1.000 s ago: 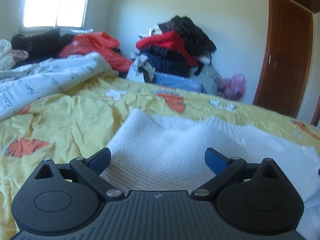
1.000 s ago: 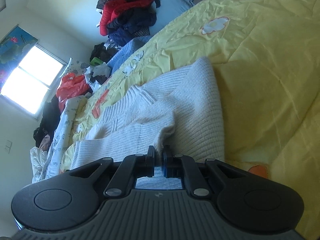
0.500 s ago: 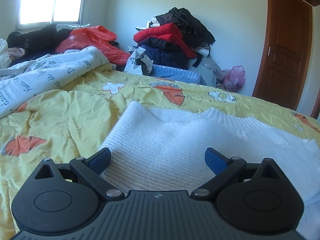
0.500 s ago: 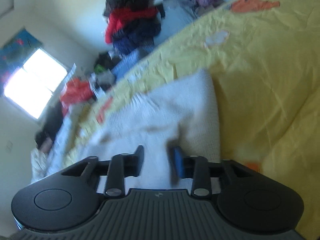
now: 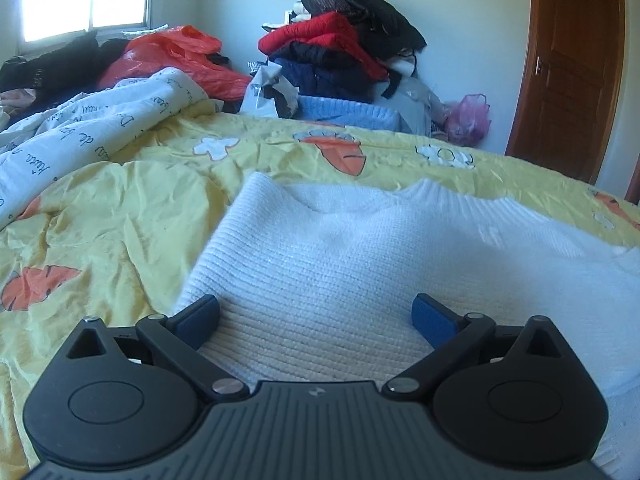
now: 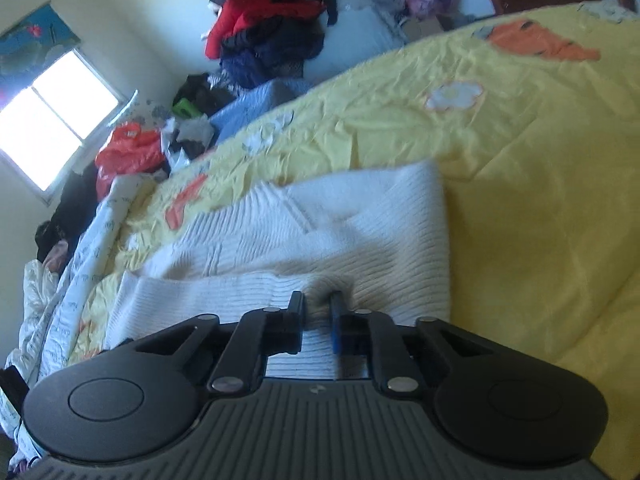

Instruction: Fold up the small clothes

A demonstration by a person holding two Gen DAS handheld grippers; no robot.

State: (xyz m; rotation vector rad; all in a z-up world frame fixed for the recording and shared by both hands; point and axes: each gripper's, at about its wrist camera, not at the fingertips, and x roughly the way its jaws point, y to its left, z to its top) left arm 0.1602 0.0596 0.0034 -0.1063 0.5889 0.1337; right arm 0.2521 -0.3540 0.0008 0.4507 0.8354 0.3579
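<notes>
A white knit sweater (image 5: 340,248) lies spread on the yellow bedspread (image 5: 120,216). My left gripper (image 5: 316,314) is open wide and empty, low over the sweater's near hem. In the right wrist view the sweater (image 6: 360,232) lies partly folded, one layer over another. My right gripper (image 6: 318,306) sits at its near edge with the jaws a narrow gap apart and knit fabric bunched between the fingertips; whether they pinch it is unclear.
A white printed quilt (image 5: 80,136) lies bunched at the bed's left. A pile of red, black and navy clothes (image 5: 340,56) stands by the far wall, with a red plastic bag (image 5: 172,56), a pink bag (image 5: 468,118) and a brown door (image 5: 568,68).
The right gripper opened and let go of the sweater fold half a second ago, then narrowed again onto the near edge. The left gripper stayed open and eased slightly forward.
</notes>
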